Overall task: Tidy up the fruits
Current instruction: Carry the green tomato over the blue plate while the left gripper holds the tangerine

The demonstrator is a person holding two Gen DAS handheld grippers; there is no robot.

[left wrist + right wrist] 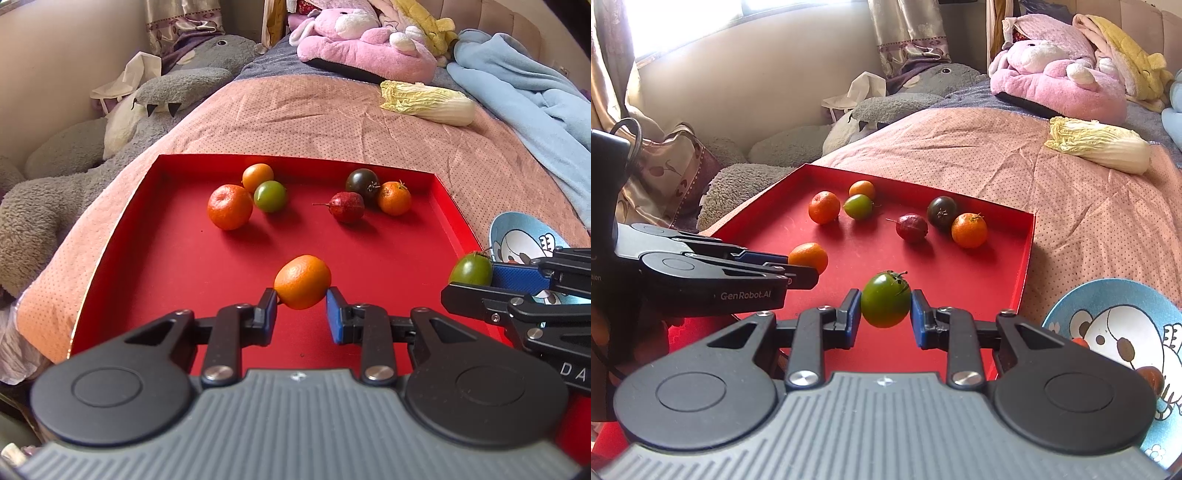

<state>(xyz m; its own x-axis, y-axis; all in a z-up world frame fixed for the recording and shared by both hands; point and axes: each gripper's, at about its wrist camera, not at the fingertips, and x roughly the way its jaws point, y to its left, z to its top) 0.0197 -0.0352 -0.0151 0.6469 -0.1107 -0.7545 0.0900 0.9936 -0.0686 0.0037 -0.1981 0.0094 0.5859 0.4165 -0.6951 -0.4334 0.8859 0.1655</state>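
Observation:
A red tray (pixel 129 221) lies on the bed and holds several small fruits. My left gripper (pixel 301 304) is shut on an orange mandarin (pixel 302 281) just above the tray's near part; it also shows in the right wrist view (pixel 807 257). My right gripper (pixel 885 312) is shut on a green tomato (pixel 885 299), held over the tray's right side; the tomato also shows in the left wrist view (pixel 471 269). Further back lie a mandarin (pixel 229 206), an orange fruit (pixel 257 176), a green fruit (pixel 270 195), a dark red fruit (pixel 347 206), a dark tomato (pixel 362 181) and another mandarin (pixel 394 198).
A blue cartoon plate (pixel 1108 295) sits on the bed right of the tray, with red fruit on it. A napa cabbage (pixel 428 101) lies further back. Plush toys (pixel 365 40) and a blue blanket (pixel 524 81) crowd the far end; a grey plush (pixel 74 158) lies left.

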